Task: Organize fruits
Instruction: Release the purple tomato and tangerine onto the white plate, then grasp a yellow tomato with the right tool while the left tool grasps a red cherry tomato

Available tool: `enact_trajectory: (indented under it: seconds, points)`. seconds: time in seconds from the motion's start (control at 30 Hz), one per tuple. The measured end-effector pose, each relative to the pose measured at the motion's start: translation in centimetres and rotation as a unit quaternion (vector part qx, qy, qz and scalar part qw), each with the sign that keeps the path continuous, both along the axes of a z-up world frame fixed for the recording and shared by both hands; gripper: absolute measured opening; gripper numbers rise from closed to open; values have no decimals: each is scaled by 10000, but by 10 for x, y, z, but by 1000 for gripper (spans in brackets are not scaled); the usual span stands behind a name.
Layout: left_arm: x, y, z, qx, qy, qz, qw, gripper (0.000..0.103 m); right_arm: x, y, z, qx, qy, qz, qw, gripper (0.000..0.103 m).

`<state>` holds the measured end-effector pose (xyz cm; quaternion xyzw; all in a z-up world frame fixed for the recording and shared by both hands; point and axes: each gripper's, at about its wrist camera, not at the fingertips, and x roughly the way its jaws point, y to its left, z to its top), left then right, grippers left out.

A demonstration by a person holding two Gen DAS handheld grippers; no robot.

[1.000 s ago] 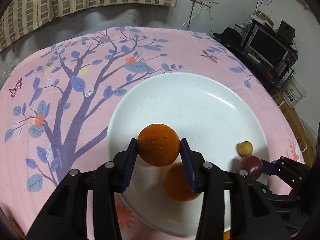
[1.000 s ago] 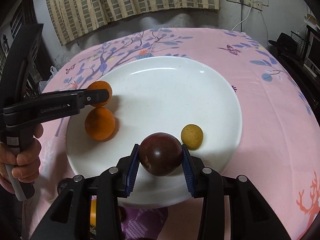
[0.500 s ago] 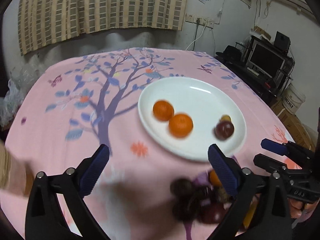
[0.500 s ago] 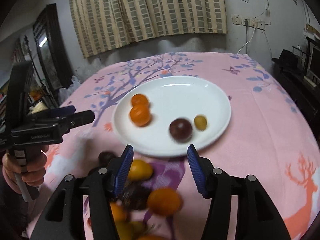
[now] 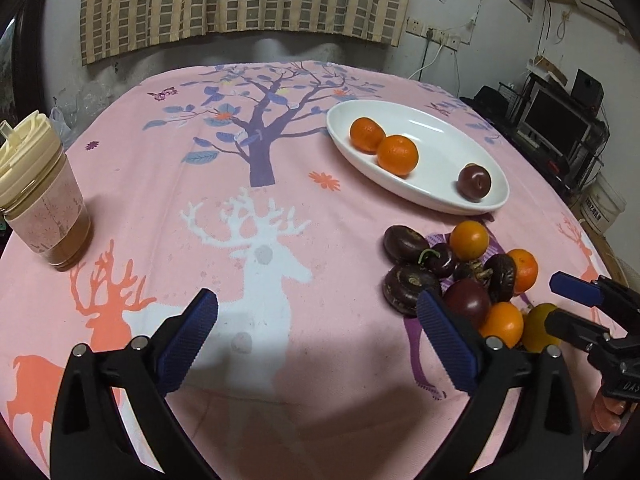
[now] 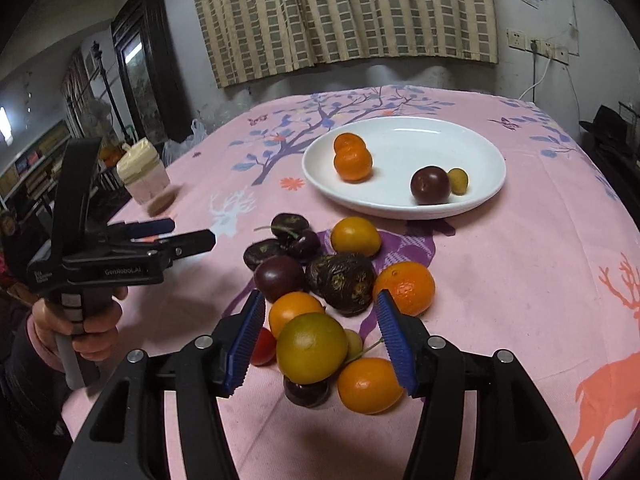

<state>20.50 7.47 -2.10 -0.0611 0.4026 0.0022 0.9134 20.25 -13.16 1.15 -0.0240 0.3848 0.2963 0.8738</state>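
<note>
Progress check: you have 4 fruits on the white plate point(image 6: 486, 194), which sits toward the far right part of the worktop point(image 5: 280, 208). That is 2 oranges point(image 6: 353, 163) touching each other at the plate's left side, plus a dark plum point(image 6: 430, 185) and a small yellow fruit point(image 6: 458, 181) side by side at its near right.

Most of the job is left. The loose pile point(image 6: 340, 276) lies on the cloth just in front of the plate, toward the worktop's near right edge: several oranges, dark plums, wrinkled dark purple fruits, cherries with stems, a greenish-yellow citrus point(image 6: 312, 354) and a small red fruit. I count at least 10 pieces; some are hidden under others, so the exact number is unclear.

Your left gripper point(image 5: 316, 340) has its jaws spread fully wide with nothing between them, over bare cloth left of the pile. Your right gripper point(image 6: 320, 340) has its jaws partly apart and not clamped; the greenish-yellow citrus sits between them, pads not pressing on it. My guess is that it's the next pick.

Writing: the side of the left gripper's body, seen from the right wrist view, reads "GenRobot.AI". A small label above it is too small to read. The lidded cup point(image 5: 40, 200) at the worktop's left edge shows no legible text.
</note>
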Motion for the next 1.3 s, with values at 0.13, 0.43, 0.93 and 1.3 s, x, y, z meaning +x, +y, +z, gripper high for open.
enact_trajectory:
  seconds: [0.13, 0.43, 0.93, 1.3]
  points:
    - [0, -2, -1, 52, 7, -38, 10000, 98, -8, 10, -3, -240, -39, 231, 9994, 58]
    - [2, 1, -2, 24, 58, 22, 10000, 98, -16, 15, -10, -541, -54, 272, 9982, 54]
    - [-13, -47, 1, -237, 112, -1704, 9850, 88, 2, -25, -7, 420, 333, -337, 9980, 38]
    - [-27, -93, -15, 197, 228, -2618, 9646, 52, 7, -30, -10, 540, 443, -535, 9961, 38]
